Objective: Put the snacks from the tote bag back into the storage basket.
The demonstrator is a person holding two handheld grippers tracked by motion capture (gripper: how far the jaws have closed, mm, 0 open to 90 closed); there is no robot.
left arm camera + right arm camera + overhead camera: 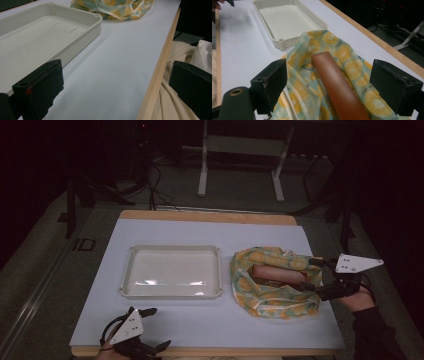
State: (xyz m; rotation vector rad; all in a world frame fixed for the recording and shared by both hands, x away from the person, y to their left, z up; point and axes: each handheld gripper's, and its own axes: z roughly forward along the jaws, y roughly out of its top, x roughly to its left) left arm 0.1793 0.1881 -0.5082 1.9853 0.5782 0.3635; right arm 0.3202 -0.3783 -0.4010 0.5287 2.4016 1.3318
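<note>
So the right gripper (329,82) has its jaws spread wide, one on each side of the brown roll (337,82), not touching it yet as far as I can tell. The roll looks like a leather-ish case or pouch, rolled or folded into a long tube, and it's lying in the opening of the lemon-print cloth bag (312,75) at the right side of the worktop (200,325).

My guess on handling: the roll looks smooth and fairly firm, so probably light, keeps its shape, but could be a bit slick between flat pads. I'd take it across the middle of its length, square to the long axis, so it doesn't swing down at one end. The bag is the opposite, soft and floppy, and its loose edges bunch right beside the roll, so it'd be easy to pinch fabric along with it and drag the whole bag.

The white tray (171,271) sits empty just left of the bag, near but not touching from the high view.

The left gripper (150,327) is also spread, holding nothing, parked at the near left edge of the worktop, well apart from the bag.
</note>
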